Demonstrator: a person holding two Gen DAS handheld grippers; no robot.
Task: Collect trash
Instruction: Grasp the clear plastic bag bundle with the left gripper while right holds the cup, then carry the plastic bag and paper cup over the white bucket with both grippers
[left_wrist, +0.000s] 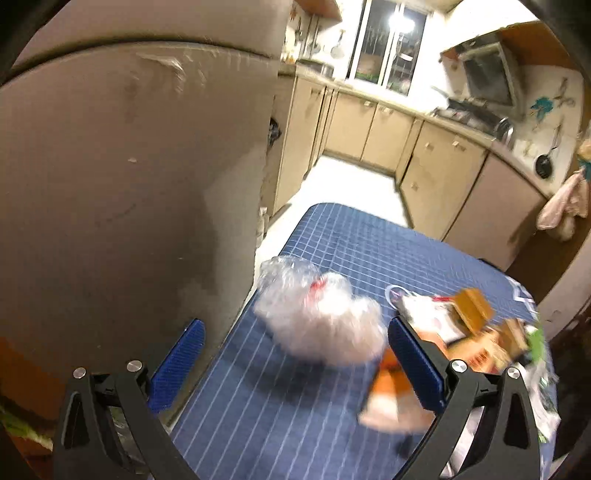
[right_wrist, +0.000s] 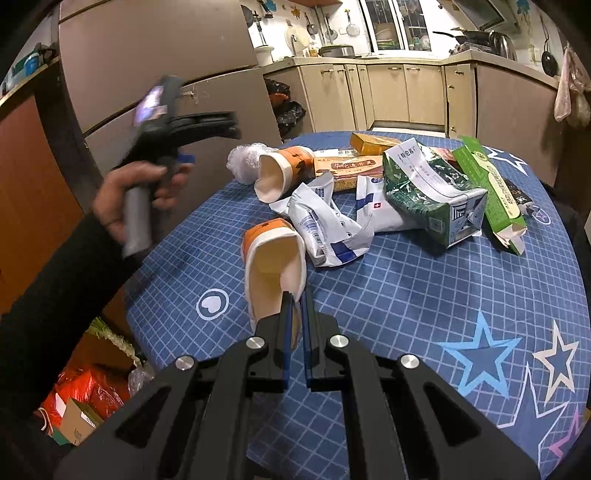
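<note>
Closest to the right wrist camera, low in the frame, the right hand-held gripper (right_wrist: 295, 306) has its blue pads pinched nearly together on the rim of a crushed white paper cup with an orange band (right_wrist: 275, 258), which lies on its side on the desk (right_wrist: 388, 314) with its blue grid cloth.

Beyond it, in the upper middle of that frame, the remaining trash sits loosely heaped: a second orange-banded cup (right_wrist: 280, 173), a crumpled clear plastic bag (right_wrist: 242, 158), white foil pouches (right_wrist: 325, 225), flat orange boxes (right_wrist: 347, 166), a squashed dark green carton (right_wrist: 432, 195) and a bright green box (right_wrist: 491, 192).

At the left of the frame a person's hand (right_wrist: 125, 199) in a dark sleeve holds the left hand-held gripper (right_wrist: 184, 157), blurred, off the desk's edge. In its own view that gripper's jaws stand wide apart with nothing between them; the plastic bag lies ahead at centre.

Collection looks barely begun: one cup is gripped, nearly everything else is still on the desk, and no bin is clearly visible.
</note>
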